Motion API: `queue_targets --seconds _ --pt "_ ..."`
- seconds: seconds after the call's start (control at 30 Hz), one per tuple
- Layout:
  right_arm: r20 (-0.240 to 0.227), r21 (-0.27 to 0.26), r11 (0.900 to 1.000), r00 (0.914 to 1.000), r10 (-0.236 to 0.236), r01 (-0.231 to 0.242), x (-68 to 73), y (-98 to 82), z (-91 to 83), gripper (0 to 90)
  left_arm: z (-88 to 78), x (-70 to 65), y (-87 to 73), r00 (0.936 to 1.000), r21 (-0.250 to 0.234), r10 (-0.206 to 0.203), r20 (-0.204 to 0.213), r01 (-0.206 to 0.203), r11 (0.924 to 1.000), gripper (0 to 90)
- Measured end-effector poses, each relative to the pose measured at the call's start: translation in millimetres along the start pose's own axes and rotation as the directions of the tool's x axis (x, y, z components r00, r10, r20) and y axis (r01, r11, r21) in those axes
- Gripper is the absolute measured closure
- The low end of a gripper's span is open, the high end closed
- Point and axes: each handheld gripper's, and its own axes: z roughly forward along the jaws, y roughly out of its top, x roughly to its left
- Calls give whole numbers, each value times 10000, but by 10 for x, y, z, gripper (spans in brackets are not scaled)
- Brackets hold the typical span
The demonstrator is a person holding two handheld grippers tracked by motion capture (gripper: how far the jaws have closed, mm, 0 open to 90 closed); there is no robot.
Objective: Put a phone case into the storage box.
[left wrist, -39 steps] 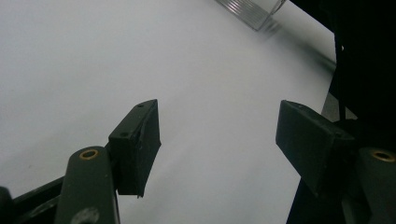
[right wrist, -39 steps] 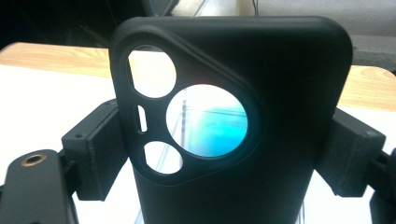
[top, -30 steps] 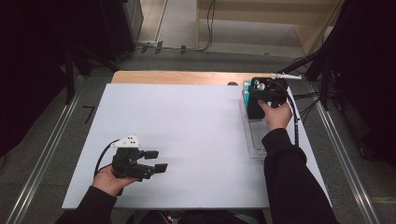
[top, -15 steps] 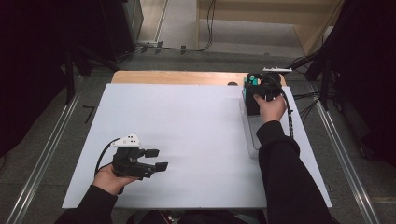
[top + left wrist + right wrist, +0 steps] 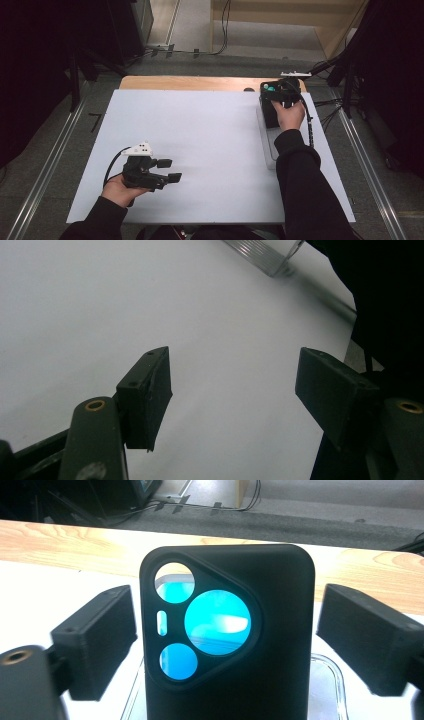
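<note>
A black phone case (image 5: pixel 270 605) with a cyan back showing through its camera cutouts stands between the jaws of my right gripper (image 5: pixel 227 640). Those jaws have just been opening, and a thin gap shows on each side of the case. From above, the right gripper (image 5: pixel 274 91) is at the far right of the white board, with the case (image 5: pixel 269 114) over a clear tray (image 5: pixel 268 152). My left gripper (image 5: pixel 171 170) rests low at the near left, open, with bare white board between its jaws (image 5: pixel 235 385).
The white board (image 5: pixel 210 135) lies on a wooden table whose far strip (image 5: pixel 190 82) is bare. A white-tipped tool (image 5: pixel 296 74) and cables (image 5: pixel 325 107) lie beyond the right gripper. Metal rails run along both sides of the floor.
The right hand carried the phone case a little toward the table's far edge, and its jaws now stand wider. The left hand and gripper have not moved.
</note>
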Motion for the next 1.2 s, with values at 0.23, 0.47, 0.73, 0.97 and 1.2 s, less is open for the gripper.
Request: queue_targets --seconds 0.23,0.47,0.73,0.97,1.2 --pt "-364 290 9981 9978 561 -551 -10 37 -137 7 4 12 2 10000 25 -67 0 67 10000 311" --pt "-809 467 9981 9957 446 -409 81 64 -351 32 9 14 9 10000 35 -91 -16 91 10000 311" --pt "-1794 876 9961 9834 280 -123 230 -19 -562 40 3 47 20 9999 42 -148 -43 148 9999 311" --pt "-2858 886 9953 9582 -128 397 383 -125 -756 123 19 62 36 9999 91 -145 11 145 9999 311" --pt "-3857 893 9906 9205 -619 1040 541 -285 -934 146 22 75 43 9998 135 -183 27 183 9997 311"
